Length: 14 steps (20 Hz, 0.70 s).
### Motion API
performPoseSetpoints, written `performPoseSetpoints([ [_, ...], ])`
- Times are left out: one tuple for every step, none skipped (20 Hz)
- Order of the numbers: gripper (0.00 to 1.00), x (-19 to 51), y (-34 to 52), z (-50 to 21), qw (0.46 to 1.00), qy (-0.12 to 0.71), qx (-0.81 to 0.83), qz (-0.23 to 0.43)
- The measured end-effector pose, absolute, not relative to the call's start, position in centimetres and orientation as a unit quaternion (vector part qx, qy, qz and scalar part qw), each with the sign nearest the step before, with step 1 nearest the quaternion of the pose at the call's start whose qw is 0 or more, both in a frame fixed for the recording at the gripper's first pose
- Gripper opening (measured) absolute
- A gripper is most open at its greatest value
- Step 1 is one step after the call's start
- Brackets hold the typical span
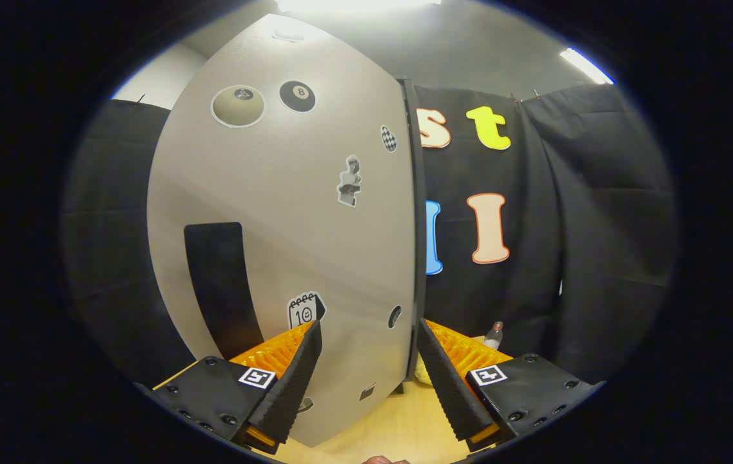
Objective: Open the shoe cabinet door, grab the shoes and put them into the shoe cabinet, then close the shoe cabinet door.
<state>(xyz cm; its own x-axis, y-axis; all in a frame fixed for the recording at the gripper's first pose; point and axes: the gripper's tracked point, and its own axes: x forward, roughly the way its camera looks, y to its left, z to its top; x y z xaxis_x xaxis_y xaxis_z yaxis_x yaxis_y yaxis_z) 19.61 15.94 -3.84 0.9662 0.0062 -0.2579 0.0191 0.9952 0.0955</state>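
The shoe cabinet's grey door (289, 212) stands close in front of me, dotted with stickers, with a tall black handle strip (221, 283) on its lower left. Its dark free edge (414, 258) runs down just left of the right fingertip. My gripper (369, 324) is open, low against the door. The left finger (295, 380) lies in front of the door face, and the right finger (447, 386) is just past the edge. Neither finger visibly presses on the door. A pale object (421, 375), perhaps a shoe, peeks out behind the door's bottom edge; I cannot tell what it is.
A light wooden surface (398, 425) lies under the door and fingers. A small bottle (494, 335) stands beyond the right finger by the black cloth wall (598, 245). A bit of a hand (382, 459) shows below the fingers.
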Motion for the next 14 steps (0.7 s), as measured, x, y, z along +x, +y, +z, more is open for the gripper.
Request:
performPoseSetpoints([
  [0.94,20.4,17.5,-4.1,0.990,0.136,0.047,0.005],
  [0.95,21.4,19.1,-4.2,0.989,0.140,0.042,0.014],
  [0.95,22.6,20.2,-4.1,0.989,0.141,0.035,0.023],
  [0.96,23.5,21.6,-4.0,0.989,0.139,0.031,0.035],
  [0.97,24.4,23.0,-3.9,0.989,0.135,0.028,0.047],
  [0.97,25.1,23.8,-3.7,0.990,0.131,0.024,0.053],
  [0.97,25.3,24.2,-3.7,0.990,0.129,0.020,0.054],
  [0.98,25.5,24.5,-3.4,0.990,0.125,0.018,0.055],
  [0.99,25.5,24.9,-3.0,0.991,0.119,0.018,0.059],
  [0.99,25.4,25.1,-2.4,0.992,0.109,0.021,0.064],
  [0.99,25.4,24.9,-1.9,0.992,0.101,0.025,0.066],
  [0.99,25.2,24.9,-1.4,0.993,0.091,0.028,0.069],
  [0.99,24.9,24.9,-1.0,0.994,0.083,0.030,0.070],
  [0.99,24.6,24.8,-0.6,0.994,0.076,0.030,0.072],
])
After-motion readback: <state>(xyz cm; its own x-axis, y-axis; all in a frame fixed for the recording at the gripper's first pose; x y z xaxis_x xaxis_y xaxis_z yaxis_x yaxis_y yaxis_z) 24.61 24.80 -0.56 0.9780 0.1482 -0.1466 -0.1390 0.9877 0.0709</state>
